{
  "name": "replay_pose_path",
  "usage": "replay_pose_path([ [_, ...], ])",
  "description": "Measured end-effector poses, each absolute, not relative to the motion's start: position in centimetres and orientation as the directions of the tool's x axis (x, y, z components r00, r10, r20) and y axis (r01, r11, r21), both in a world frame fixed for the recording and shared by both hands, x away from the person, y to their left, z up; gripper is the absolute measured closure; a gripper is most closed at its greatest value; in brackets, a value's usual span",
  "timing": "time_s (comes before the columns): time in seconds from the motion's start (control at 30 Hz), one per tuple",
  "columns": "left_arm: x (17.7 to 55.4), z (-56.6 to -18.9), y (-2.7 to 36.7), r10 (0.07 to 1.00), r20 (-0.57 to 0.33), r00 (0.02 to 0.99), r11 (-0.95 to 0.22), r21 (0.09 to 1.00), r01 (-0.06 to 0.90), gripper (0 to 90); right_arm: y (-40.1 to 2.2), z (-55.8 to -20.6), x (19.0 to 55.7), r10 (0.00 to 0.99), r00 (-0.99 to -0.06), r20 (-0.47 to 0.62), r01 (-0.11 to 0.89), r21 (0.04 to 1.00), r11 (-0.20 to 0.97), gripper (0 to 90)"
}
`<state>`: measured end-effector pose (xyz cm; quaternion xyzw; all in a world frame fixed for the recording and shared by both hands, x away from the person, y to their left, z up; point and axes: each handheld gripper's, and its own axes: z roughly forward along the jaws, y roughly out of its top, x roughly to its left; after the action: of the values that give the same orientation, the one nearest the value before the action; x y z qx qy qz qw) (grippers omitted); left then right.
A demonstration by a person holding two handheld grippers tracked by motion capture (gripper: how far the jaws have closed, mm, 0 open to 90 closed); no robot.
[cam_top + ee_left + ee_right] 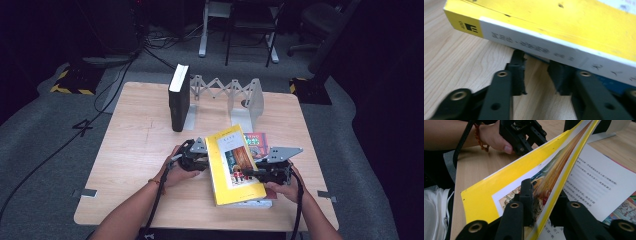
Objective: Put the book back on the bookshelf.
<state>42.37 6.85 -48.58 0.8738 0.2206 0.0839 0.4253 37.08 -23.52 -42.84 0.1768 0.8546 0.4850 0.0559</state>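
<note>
Yellow paperback book (231, 165) lies tilted on a stack, nearest the person, with the right gripper (542, 202) clamped on its long open edge: one of its fingers (526, 195) presses the pictured cover, the other sits beneath. At the book's spine, the left gripper (536, 71) has its fingers (517, 67) apart, tips under the raised white-and-yellow spine above the wooden counter (140, 145). Beyond the right fingers, a red-covered book (257, 141) peeks out. Farther off, a black book (178, 97) stands upright against an expanding metal bookend (227, 95).
</note>
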Motion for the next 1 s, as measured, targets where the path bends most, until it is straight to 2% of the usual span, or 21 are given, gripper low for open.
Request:
replay_pose_path([
  [0.13, 42.9, -47.8, 7.1, 0.445, -0.053, 0.894, -0.508, 0.807, 0.3, 76.8, -23.6, -42.1, 36.8, 0.354, -0.934, 0.052, 0.223, 0.859, 0.461, 76.8],
  [0.2, 43.1, -46.9, 7.2, 0.442, -0.043, 0.896, -0.493, 0.823, 0.283, 77.8, -23.6, -41.7, 36.6, 0.363, -0.931, 0.035, 0.211, 0.864, 0.458, 77.0],
  [0.37, 42.9, -44.7, 7.5, 0.413, -0.021, 0.911, -0.454, 0.862, 0.226, 88.4, -23.9, -40.4, 36.7, 0.36, -0.933, 0.016, 0.186, 0.877, 0.443, 77.5],
  [0.67, 43.9, -41.6, 7.6, 0.441, 0.035, 0.897, -0.448, 0.875, 0.186, 89.8, -23.0, -38.6, 37.3, 0.358, -0.932, -0.049, 0.14, 0.864, 0.483, 73.1],
  [0.83, 43.5, -40.3, 7.2, 0.413, 0.076, 0.908, -0.44, 0.889, 0.126, 89.9, -22.4, -38.5, 37.6, 0.367, -0.928, -0.067, 0.13, 0.863, 0.489, 69.3],
  [1.0, 43.2, -39.3, 6.8, 0.402, 0.098, 0.91, -0.441, 0.892, 0.098, 89.9, -22.2, -38.4, 37.7, 0.383, -0.92, -0.089, 0.107, 0.88, 0.462, 77.9],
])
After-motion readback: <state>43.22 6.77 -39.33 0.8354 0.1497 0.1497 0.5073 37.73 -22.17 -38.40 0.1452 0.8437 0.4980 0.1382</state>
